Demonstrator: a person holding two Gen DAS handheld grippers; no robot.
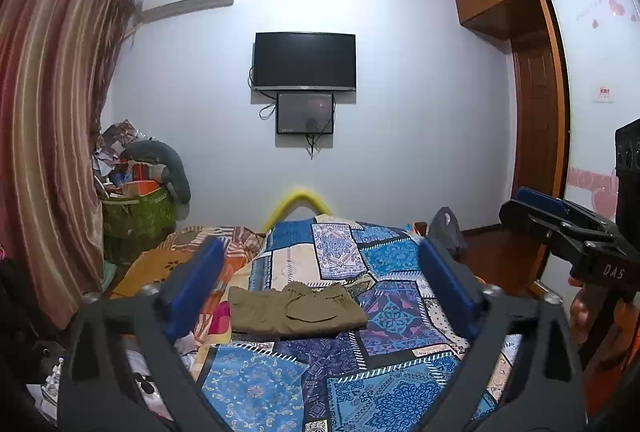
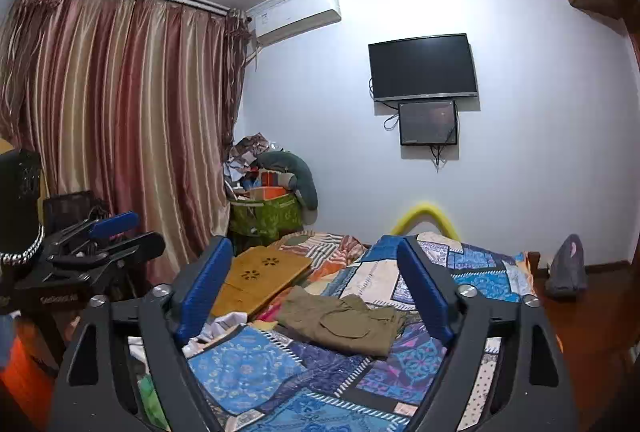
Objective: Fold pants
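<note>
Olive-khaki pants [image 1: 296,309] lie folded into a flat rectangle on the blue patchwork bedspread [image 1: 280,376]. They also show in the right wrist view [image 2: 344,324], a cargo pocket facing up. My left gripper [image 1: 320,284] is open and empty, held above the bed with the pants seen between its blue fingers [image 1: 200,284]. My right gripper [image 2: 316,292] is open and empty too, raised above the bedspread [image 2: 248,372]. It also shows at the right edge of the left wrist view [image 1: 536,206]. Neither gripper touches the pants.
A wooden lap tray [image 2: 260,276] lies on the bed left of the pants. A green laundry bag [image 1: 136,220] piled with clutter stands in the far corner by striped curtains [image 1: 52,136]. A TV [image 1: 305,61] hangs on the far wall. A wardrobe [image 1: 532,112] stands at right.
</note>
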